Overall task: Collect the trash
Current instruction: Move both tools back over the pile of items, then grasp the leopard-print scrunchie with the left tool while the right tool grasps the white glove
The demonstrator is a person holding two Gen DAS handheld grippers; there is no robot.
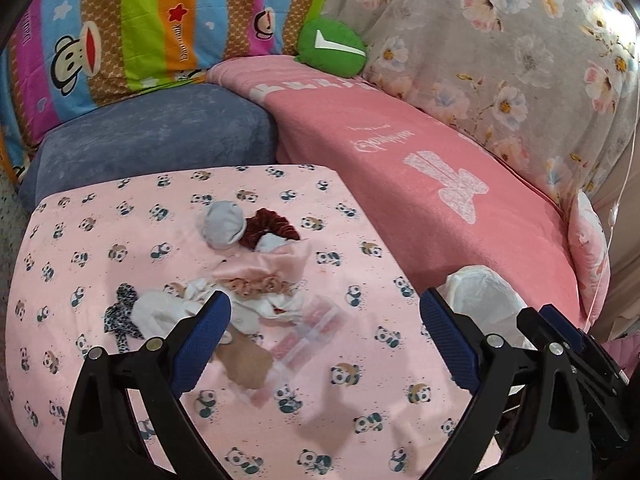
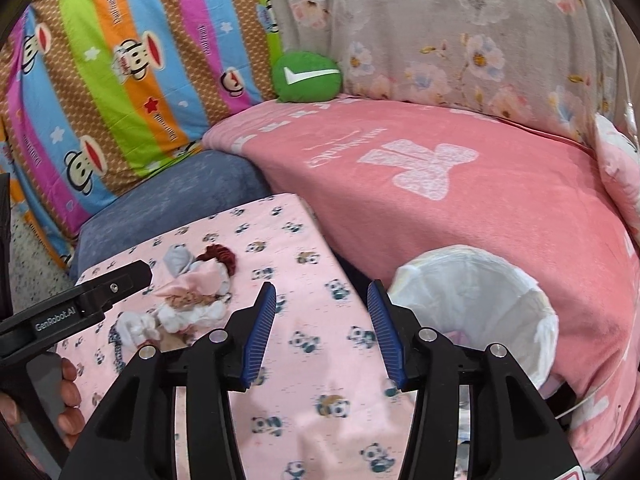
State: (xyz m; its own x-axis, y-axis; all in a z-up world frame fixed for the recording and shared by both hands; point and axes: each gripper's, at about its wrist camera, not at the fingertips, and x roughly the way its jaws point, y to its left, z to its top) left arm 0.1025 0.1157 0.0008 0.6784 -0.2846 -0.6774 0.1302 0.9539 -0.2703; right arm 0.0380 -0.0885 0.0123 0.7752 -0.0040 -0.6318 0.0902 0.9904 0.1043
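The trash, a loose heap of crumpled white tissues (image 1: 168,312), pink fabric scraps (image 1: 272,260), a dark red frilled scrunchie (image 1: 272,226), a grey wad (image 1: 222,224), a leopard-print strip (image 1: 122,312) and clear plastic wrapping (image 1: 304,336), lies on the tabletop (image 1: 100,248), which is covered by a pink panda-print cloth, toward its far-left part. The left tool (image 1: 324,340) hovers over the near side of the heap, released, its blue pads wide apart and nothing between them. The right tool (image 2: 322,332) stands over the tabletop's right edge, also released and empty, pads apart. A hand (image 2: 68,396) grips the left tool's handle at the lower left of the right wrist view. Just off the tabletop's right edge sits a round bin lined with a white plastic bag (image 2: 500,292). Beyond the far edge is a blue-grey plush cushion (image 1: 152,136) and a pink blanket with a white bow design (image 1: 400,152). Behind these rest a striped cartoon-monkey quilt (image 1: 132,28), a green round pillow with a white tick (image 1: 332,48) and a grey floral cover (image 1: 500,40).
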